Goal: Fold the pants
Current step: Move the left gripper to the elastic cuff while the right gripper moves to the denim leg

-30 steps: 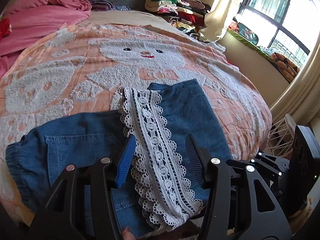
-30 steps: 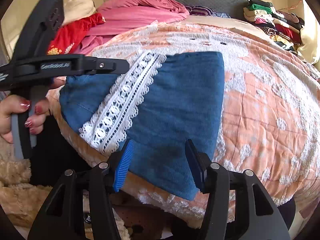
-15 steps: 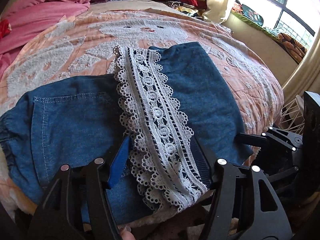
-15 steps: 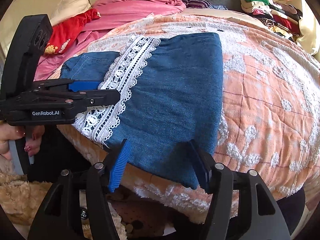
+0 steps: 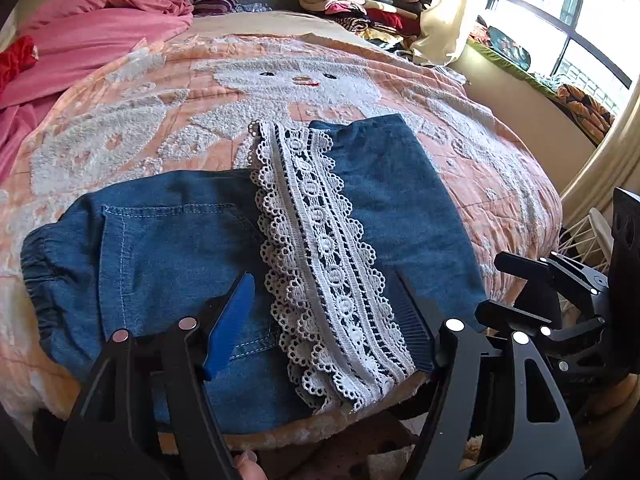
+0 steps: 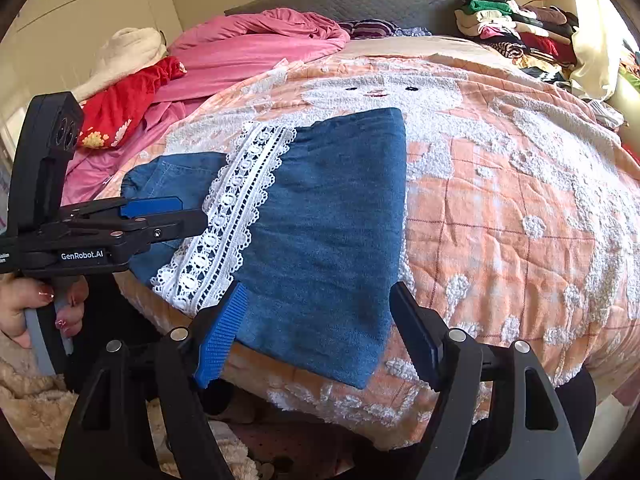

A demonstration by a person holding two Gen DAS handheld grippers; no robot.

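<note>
Beside folded pants [image 5: 168,240], pink blanket [image 5: 92,40], clothes pile [image 5: 360,4]; both hand-held grippers [image 5: 320,312] [image 6: 316,328] apart.

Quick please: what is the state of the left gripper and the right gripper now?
Left gripper: open, holding nothing, over the lace trim of the denim pants.
Right gripper: open, holding nothing, at the pants' near edge.

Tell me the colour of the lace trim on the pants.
White lace trim over blue denim pants; clearest in the left wrist view.
</note>
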